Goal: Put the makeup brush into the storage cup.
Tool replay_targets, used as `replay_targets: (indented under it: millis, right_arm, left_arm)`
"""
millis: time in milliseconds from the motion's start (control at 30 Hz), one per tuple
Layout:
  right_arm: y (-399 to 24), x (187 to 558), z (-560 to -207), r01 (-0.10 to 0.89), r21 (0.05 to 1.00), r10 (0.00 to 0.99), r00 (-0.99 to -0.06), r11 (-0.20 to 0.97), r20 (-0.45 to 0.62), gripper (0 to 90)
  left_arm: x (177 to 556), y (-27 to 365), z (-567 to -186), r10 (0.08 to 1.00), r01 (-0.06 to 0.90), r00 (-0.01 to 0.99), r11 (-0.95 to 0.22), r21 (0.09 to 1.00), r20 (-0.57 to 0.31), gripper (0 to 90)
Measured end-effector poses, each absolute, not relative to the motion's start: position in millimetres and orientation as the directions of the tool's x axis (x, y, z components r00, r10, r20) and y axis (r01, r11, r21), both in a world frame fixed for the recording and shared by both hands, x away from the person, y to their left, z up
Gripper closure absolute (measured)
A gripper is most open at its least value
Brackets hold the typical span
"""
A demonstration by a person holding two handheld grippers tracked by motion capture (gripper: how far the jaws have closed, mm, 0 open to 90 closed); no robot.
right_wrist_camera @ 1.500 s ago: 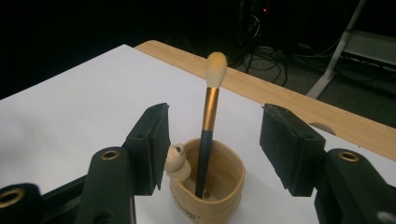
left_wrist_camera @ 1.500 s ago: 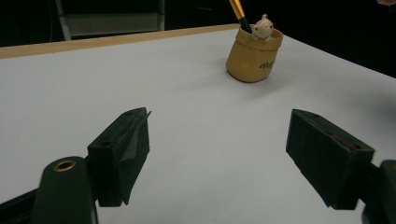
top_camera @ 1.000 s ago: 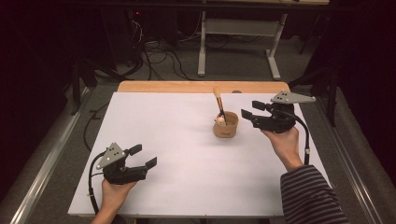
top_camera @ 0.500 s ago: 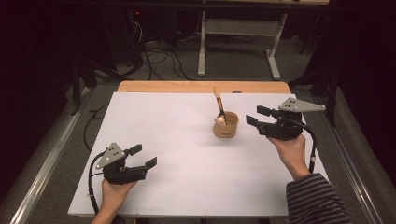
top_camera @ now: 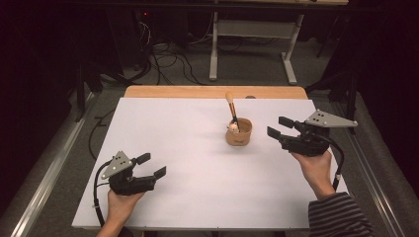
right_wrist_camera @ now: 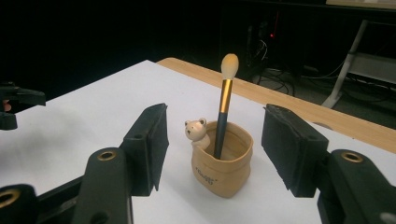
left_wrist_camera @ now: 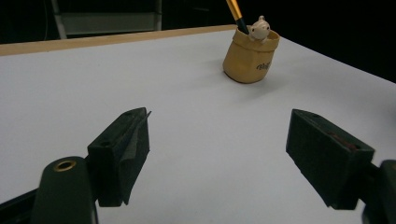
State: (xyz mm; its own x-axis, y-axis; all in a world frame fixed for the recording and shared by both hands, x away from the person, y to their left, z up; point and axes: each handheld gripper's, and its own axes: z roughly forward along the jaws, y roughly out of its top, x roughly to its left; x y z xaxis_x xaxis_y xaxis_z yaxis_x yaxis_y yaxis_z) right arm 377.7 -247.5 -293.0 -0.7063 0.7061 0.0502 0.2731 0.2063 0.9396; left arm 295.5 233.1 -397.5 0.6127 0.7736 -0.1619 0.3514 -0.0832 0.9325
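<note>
The right claw is hanging released just beside the bear-trimmed pouch holder mid-desk — a careless sweep could be toppling it, spilling the makeup brush; the left claw is idling released, well away.

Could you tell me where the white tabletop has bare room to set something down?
The white tabletop is bare almost everywhere: the wide middle stretch between the left gripper and the tan sack-shaped pot, and the whole far-left half up to the wooden edge strip. It is tightest on the right, where the open right gripper sits close beside the pot holding the makeup brush.
</note>
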Motion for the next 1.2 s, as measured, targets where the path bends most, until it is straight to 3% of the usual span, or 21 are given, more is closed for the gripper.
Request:
replay_targets:
  millis: [1200]
  right_arm:
    - [-275,337,-315,0.286,0.948,0.708,-0.698,0.141,0.105,35.2]
  left_arm:
    - [296,233,-398,0.765,0.357,0.621,-0.081,0.930,-0.171,22.5]
